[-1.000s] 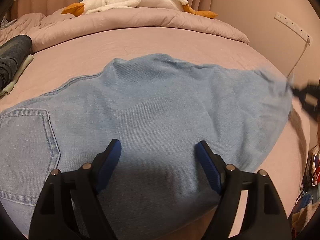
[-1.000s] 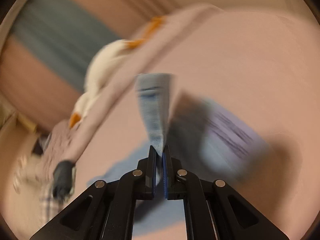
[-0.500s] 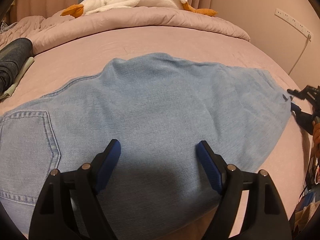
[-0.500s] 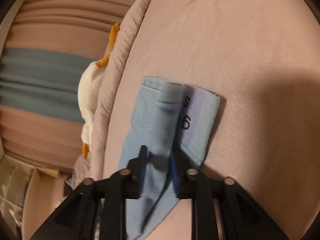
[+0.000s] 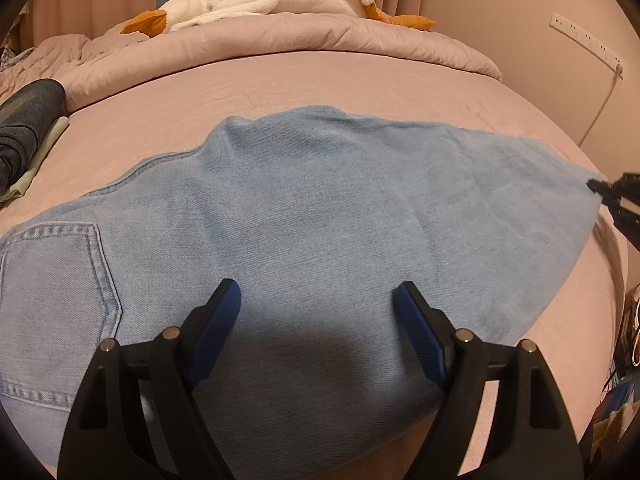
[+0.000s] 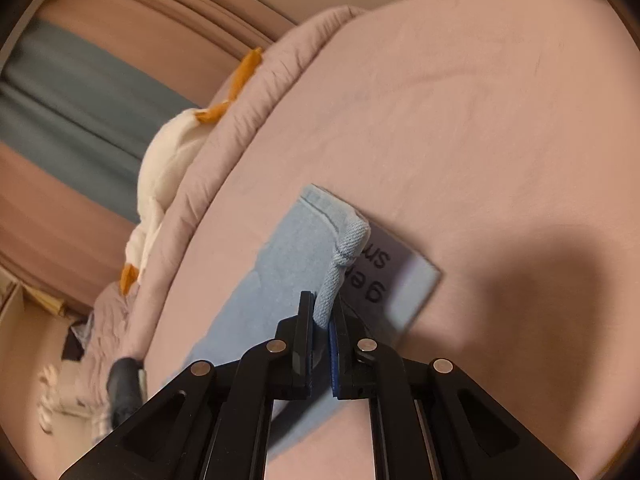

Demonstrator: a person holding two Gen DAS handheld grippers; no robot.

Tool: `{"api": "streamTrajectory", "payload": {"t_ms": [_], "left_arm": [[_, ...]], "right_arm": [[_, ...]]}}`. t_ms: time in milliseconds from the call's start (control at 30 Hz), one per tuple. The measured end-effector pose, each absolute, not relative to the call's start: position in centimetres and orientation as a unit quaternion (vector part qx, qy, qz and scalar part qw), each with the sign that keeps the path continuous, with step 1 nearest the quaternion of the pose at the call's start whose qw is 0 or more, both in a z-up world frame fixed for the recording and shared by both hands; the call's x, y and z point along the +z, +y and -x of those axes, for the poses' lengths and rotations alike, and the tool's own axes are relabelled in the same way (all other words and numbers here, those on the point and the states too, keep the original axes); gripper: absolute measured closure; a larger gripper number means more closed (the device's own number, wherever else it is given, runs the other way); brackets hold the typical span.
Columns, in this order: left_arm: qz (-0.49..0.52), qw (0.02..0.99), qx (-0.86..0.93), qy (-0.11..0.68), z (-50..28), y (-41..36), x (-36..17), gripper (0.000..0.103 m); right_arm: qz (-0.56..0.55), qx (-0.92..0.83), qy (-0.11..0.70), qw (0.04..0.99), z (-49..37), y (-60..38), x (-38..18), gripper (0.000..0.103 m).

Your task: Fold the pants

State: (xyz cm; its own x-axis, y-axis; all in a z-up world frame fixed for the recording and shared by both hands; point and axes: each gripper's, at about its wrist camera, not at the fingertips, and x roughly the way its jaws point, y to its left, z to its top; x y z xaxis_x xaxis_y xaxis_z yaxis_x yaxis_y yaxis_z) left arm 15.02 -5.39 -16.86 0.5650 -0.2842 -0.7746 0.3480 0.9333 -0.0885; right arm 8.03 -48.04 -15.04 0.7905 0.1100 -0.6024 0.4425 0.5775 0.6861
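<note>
The light blue denim pants (image 5: 320, 216) lie spread flat across the pink bedsheet (image 5: 280, 80), with the back pocket (image 5: 52, 280) off to the left of the left gripper (image 5: 318, 308). That gripper hangs over the middle of the denim with its blue-padded jaws wide apart and nothing between them, so it isn't holding or pinning anything.

The right gripper (image 6: 320, 316) is down at the hem end. Its jaws have just been closing, and they're now pinched tight on a bunched-up bit of the cuff (image 6: 340, 256) that sticks up between the pads. Just beyond the jaws and to their right, a pale printed tag (image 6: 404, 284) lies flat on the sheet.

What could go sideways from here, probably: the pinch looks like it only has a thin roll of hem, not both layers of the leg, so if the person pulls that end across for the fold, the lower layer may stay behind and the leg comes over twisted. And since the left jaws aren't pressing on the fabric, the whole pair could just slide along the smooth sheet instead of creasing. There's also already a ripple near the far edge that could get folded in.
</note>
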Motion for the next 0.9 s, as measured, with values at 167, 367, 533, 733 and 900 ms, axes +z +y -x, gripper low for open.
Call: {"api": "streamTrajectory", "payload": {"t_ms": [167, 367, 533, 733, 900], "left_arm": [[-0.043, 0.883, -0.177, 0.432, -14.9, -5.5, -16.9, 0.022], [-0.064, 0.876, -0.16, 0.45, -14.4, -5.5, -16.3, 0.021], [-0.021, 0.875, -0.182, 0.449, -13.0, -6.6, -14.1, 0.023], [-0.024, 0.865, -0.192, 0.463, -14.4, -9.5, -15.2, 0.023], [-0.065, 0.871, -0.209, 0.439, -12.6, -8.6, -16.5, 0.022]], "right_arm": [[-0.467, -0.086, 0.34, 0.812, -8.7, -50.2, -18.8, 0.101], [-0.439, -0.142, 0.302, 0.834, -6.2, -51.9, -15.7, 0.08], [-0.361, -0.073, 0.302, 0.879, -6.6, -47.9, -12.8, 0.078], [-0.245, 0.049, 0.371, 0.894, -12.5, -38.4, -13.9, 0.078], [-0.169, 0.047, 0.417, 0.892, -13.0, -37.0, -16.8, 0.083]]}}
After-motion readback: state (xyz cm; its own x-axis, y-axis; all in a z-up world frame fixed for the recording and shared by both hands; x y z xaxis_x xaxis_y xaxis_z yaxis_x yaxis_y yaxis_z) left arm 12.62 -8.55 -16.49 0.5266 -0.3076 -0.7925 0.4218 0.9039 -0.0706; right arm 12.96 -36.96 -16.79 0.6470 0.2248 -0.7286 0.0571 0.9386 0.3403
